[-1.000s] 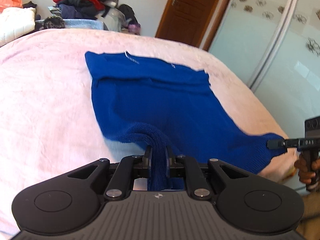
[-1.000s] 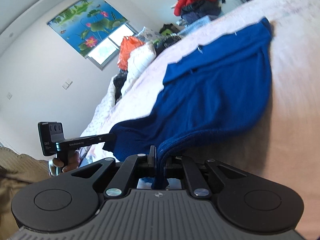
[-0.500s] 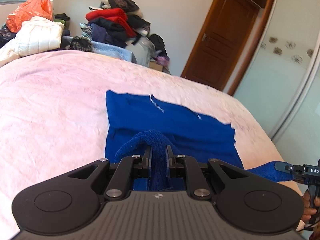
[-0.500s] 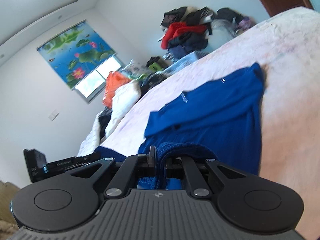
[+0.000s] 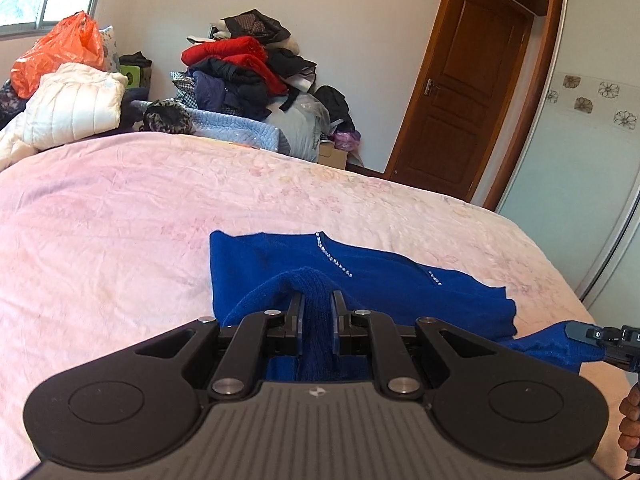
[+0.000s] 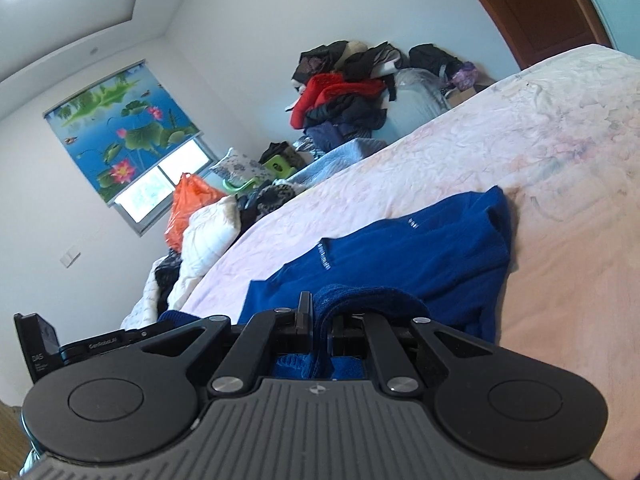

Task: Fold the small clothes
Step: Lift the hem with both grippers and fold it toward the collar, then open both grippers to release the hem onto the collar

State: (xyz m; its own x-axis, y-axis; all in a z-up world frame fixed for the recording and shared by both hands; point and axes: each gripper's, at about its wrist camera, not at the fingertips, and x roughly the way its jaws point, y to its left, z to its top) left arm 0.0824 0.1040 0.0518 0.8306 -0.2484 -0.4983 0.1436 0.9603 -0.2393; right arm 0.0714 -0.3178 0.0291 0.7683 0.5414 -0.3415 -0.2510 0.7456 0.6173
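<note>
Soft, floppy blue knit sweater (image 5: 384, 280) spread on the pink bedspread (image 5: 120, 220), collar end toward 12 o'clock. Light but droopy, sags between grips, so best taken by the thick ribbed hem at both corners. Left gripper (image 5: 316, 312) nearly closed, pinching a bunched fold of the hem. Right gripper (image 6: 320, 320) same deal, jaws narrow and clamped on the other hem corner. Hem lifted over the body, looks mid-fold toward the collar. Slipping unlikely with knit this grippy.
</note>
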